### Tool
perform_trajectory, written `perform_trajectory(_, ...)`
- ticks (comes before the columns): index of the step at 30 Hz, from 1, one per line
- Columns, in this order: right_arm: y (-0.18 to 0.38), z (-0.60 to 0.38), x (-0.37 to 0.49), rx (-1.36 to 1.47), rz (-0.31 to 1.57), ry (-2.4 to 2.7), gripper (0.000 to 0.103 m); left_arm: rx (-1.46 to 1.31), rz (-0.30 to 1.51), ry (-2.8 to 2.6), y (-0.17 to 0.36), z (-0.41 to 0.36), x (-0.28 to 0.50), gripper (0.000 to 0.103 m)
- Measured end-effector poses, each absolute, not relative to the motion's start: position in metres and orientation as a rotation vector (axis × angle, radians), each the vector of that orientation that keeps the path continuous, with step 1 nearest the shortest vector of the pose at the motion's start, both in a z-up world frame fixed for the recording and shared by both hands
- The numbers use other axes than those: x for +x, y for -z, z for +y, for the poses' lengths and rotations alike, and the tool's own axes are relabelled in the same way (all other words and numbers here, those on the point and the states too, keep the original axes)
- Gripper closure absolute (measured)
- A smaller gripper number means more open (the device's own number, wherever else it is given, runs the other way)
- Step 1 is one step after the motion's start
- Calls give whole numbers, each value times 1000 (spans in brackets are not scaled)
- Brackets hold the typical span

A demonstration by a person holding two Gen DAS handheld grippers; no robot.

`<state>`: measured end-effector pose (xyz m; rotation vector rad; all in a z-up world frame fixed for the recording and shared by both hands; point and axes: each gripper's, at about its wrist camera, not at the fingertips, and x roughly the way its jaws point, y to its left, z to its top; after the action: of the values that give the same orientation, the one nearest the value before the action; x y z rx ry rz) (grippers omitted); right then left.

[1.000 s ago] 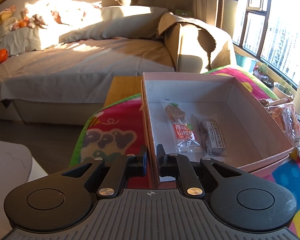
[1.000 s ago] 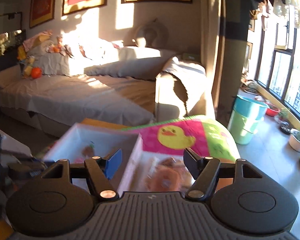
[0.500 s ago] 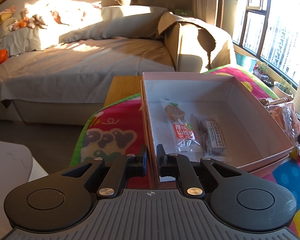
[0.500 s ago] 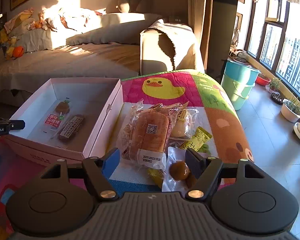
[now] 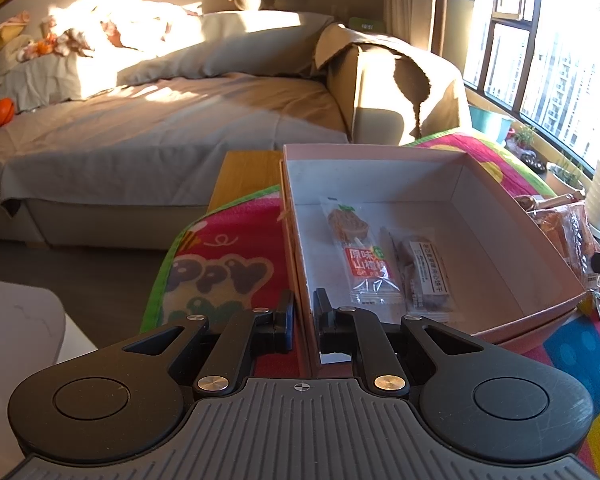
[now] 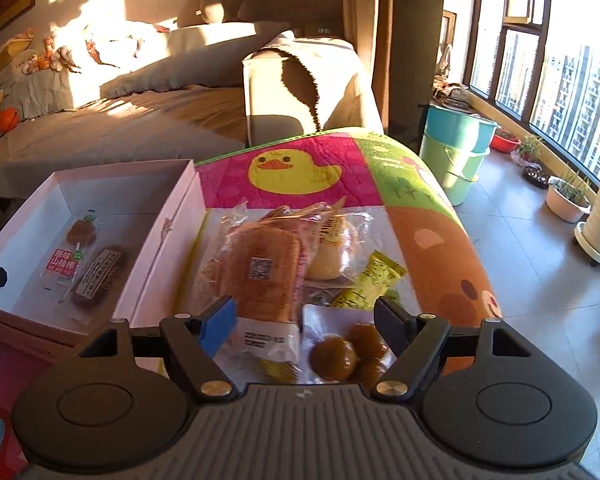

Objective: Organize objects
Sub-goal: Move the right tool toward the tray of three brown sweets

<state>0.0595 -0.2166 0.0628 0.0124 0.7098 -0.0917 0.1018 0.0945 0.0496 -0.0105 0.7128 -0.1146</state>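
A pink box (image 5: 512, 224) (image 6: 156, 248) stands open on the colourful mat. In it lie a red-labelled snack pack (image 5: 360, 256) (image 6: 70, 256) and a dark bar pack (image 5: 424, 268) (image 6: 100, 276). My left gripper (image 5: 303, 312) is shut on the box's near left wall. My right gripper (image 6: 306, 320) is open and empty, low over a pile of snacks right of the box: a wrapped bread loaf (image 6: 266, 268), a pack of brown balls (image 6: 340, 352), a yellow-green wrapper (image 6: 370, 280) and a pale bun (image 6: 332, 256).
The mat (image 6: 300, 172) covers a low table whose wooden corner (image 5: 244, 172) shows at the back left. A sofa bed (image 5: 160, 128) lies behind. Teal buckets (image 6: 456, 148) and plant pots (image 6: 568, 200) stand on the floor at the right by the window.
My right gripper has swung down and forward over the snack pile, still open. My left gripper has stayed shut on the box wall.
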Motion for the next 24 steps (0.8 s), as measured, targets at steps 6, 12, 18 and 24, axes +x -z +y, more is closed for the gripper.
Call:
perform_trajectory(6,-65,-260,50,104,712,171,26,-14,714,116,-50,95,102,91)
perform_trajectory(12,-47,-302,90,216,762,257,39,-14,715,115,-50,95,102,91)
perform_trajectory(18,-28,-302,107,252,839,221,56,-13,717,114,-51,96,102,91)
perform_trajectory(24,-28,-268,66,143,894,76,55,-14,716,114,-51,96,102,91)
